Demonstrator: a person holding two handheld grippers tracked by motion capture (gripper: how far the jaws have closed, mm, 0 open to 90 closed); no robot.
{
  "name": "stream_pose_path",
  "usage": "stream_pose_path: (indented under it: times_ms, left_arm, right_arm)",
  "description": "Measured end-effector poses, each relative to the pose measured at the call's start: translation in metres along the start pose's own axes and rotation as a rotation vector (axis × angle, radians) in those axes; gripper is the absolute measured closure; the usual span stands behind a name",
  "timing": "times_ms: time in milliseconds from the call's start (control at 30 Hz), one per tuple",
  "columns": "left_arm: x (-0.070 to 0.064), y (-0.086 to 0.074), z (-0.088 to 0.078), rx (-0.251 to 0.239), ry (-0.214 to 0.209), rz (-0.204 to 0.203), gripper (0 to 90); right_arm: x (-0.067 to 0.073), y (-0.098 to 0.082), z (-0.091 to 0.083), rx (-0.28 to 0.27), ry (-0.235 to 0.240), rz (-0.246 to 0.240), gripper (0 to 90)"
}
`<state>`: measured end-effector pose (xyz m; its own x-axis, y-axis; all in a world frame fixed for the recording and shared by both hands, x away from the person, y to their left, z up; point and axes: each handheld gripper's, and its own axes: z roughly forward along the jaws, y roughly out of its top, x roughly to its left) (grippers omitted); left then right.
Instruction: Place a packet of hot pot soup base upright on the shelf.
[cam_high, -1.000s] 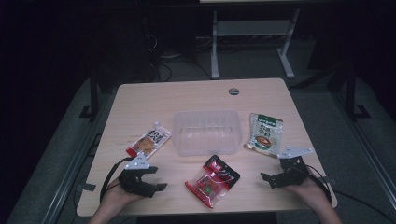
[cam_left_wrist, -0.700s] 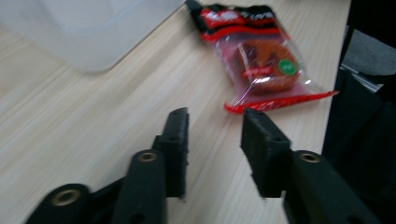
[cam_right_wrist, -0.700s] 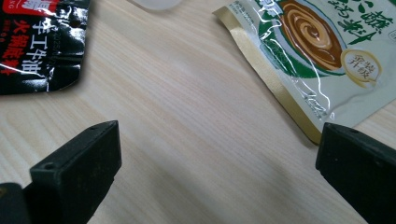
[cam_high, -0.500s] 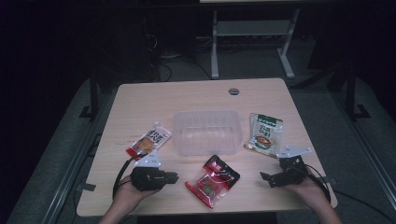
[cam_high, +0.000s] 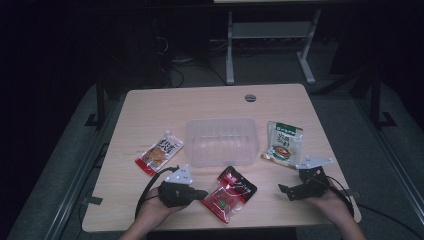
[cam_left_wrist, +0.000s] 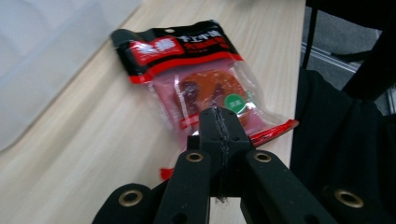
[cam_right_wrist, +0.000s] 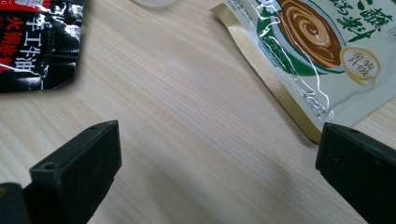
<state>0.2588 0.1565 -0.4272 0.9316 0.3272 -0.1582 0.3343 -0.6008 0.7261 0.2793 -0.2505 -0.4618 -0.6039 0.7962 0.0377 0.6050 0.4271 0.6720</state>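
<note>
**Left jaws shut just short of the red sauce packet**

Dark room around you, light wooden tabletop (cam_high: 150, 107) lit in the middle. Your left gripper (cam_high: 200, 194) sits near the tabletop's near edge, left of centre, lying level and pointing right toward the red sauce packet (cam_high: 230, 194). Its jaws have just been closing and now stand pressed together, nothing between them. In the left gripper view the left gripper's (cam_left_wrist: 219, 126) closed tips sit over the near end of the red sauce packet (cam_left_wrist: 196, 79); whether they touch the film, cannot tell. From the high view the tips end just beside the packet's left edge.

The packet lies flat near the middle of the near edge, tilted, black-and-red header toward the clear plastic tub (cam_high: 221, 141), which stands at the tabletop's centre.

Your right gripper (cam_high: 290, 190) rests near the near right corner, pointing left, jaws spread wide and empty. In the right gripper view the right gripper (cam_right_wrist: 219, 163) has bare wood between its jaws, the green-and-white packet (cam_right_wrist: 322, 46) ahead on one side and the red packet's black header (cam_right_wrist: 37, 42) on the other. The green-and-white packet (cam_high: 284, 144) lies flat just right of the tub, toward the right edge.

An orange packet (cam_high: 159, 152) lies flat left of the tub, near the left edge, well apart from your left gripper's tips.
</note>
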Motion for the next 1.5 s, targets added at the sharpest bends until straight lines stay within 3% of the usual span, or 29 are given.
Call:
stream_pose_path:
  times_ms: [400, 633, 867, 1500]
  left_arm:
    - [-0.012, 0.011, 0.028, 0.022, -0.052, -0.002, 89.9]
    - [-0.023, 0.017, 0.052, 0.051, -0.084, 0.025, 89.9]
    - [-0.032, 0.022, 0.069, 0.083, -0.087, 0.064, 89.9]
    - [-0.015, 0.017, 0.050, 0.095, -0.024, 0.034, 89.9]
  right_arm:
    - [0.000, 0.000, 0.000, 0.009, -0.001, -0.005, 0.0]
    - [-0.001, -0.001, 0.000, 0.009, -0.002, -0.003, 0.0]
    - [-0.001, -0.001, 0.000, 0.005, -0.004, -0.006, 0.0]
    - [-0.001, -0.001, 0.000, 0.005, 0.000, -0.012, 0.0]
